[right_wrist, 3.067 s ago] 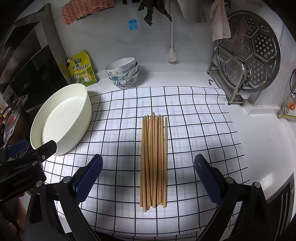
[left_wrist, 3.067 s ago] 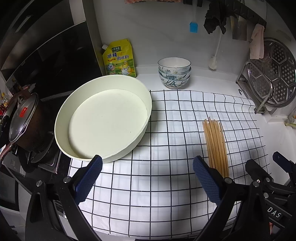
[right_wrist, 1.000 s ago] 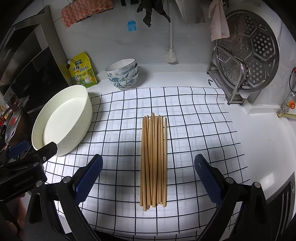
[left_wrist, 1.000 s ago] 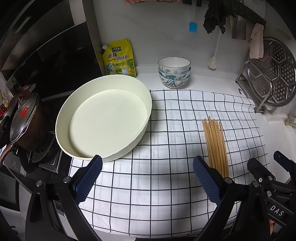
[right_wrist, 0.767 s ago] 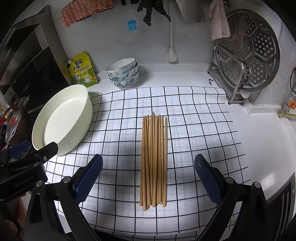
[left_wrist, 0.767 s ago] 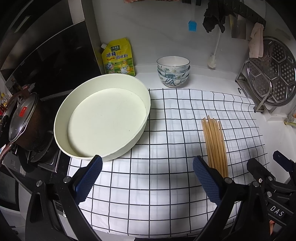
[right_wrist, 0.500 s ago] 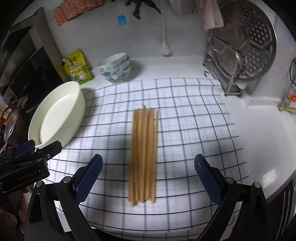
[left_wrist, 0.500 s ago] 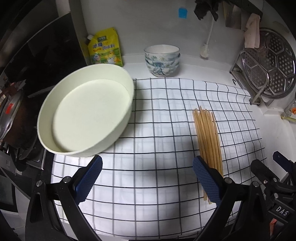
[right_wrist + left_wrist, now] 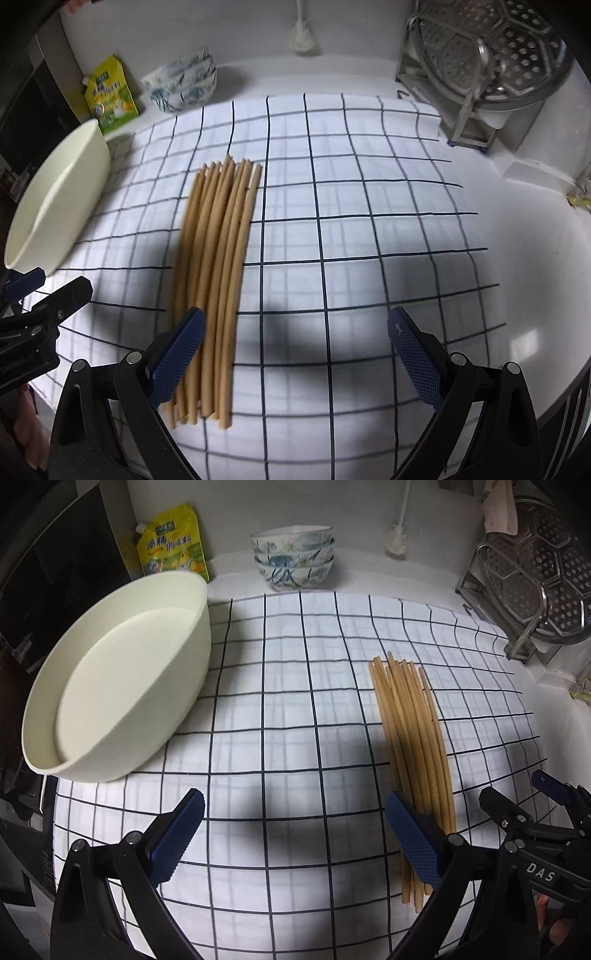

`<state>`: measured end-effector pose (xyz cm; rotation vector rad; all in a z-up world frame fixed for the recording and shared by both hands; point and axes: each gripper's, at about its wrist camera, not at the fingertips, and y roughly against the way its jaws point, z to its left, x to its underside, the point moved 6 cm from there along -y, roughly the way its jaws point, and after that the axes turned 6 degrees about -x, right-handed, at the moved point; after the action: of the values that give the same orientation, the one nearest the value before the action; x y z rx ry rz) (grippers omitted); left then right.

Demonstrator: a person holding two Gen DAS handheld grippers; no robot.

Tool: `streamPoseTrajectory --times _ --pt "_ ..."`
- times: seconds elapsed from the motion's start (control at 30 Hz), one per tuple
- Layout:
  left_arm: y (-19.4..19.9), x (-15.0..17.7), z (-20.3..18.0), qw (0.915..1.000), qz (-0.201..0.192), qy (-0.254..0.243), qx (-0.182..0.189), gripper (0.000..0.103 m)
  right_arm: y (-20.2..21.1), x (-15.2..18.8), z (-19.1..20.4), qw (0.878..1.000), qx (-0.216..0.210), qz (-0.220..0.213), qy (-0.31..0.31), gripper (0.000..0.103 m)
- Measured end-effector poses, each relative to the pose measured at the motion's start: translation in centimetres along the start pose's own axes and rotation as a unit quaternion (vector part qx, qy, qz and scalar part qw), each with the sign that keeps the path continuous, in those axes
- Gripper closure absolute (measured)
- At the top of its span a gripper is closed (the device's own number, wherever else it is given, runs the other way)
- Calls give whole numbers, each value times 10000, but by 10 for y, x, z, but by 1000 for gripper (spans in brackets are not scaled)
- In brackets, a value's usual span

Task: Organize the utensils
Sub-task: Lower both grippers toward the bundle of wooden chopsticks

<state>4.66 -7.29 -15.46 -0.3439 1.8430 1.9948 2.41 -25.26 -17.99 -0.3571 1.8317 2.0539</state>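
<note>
A bundle of tan wooden chopsticks (image 9: 212,280) lies on a black-gridded white cloth (image 9: 362,221) covering the table. A large cream round basin (image 9: 110,686) sits left; stacked patterned bowls (image 9: 293,563) stand behind. Both the left gripper (image 9: 293,840) and right gripper (image 9: 295,360) have fingers apart, empty.

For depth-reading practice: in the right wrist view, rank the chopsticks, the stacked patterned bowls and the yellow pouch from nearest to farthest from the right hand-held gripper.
1. Chopsticks, on the checked cloth, beside its left finger.
2. Yellow pouch and stacked bowls, far left by the wall: too close to call.

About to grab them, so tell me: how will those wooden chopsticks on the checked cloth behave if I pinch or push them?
The chopsticks look thin, stiff and light. Lying loose side by side, they would probably roll apart or scatter when pushed.
</note>
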Motion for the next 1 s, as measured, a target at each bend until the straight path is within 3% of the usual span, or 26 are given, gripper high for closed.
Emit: streamPoseTrajectory --times 0.4,1.0 --pt "-19 5 -11 10000 56 54 5 7 -34 -2 0 9992 225 76 307 9" --pt "-36 3 -42 9999 44 -90 109 6 -25 6 -36 9994 292 -21 162 9"
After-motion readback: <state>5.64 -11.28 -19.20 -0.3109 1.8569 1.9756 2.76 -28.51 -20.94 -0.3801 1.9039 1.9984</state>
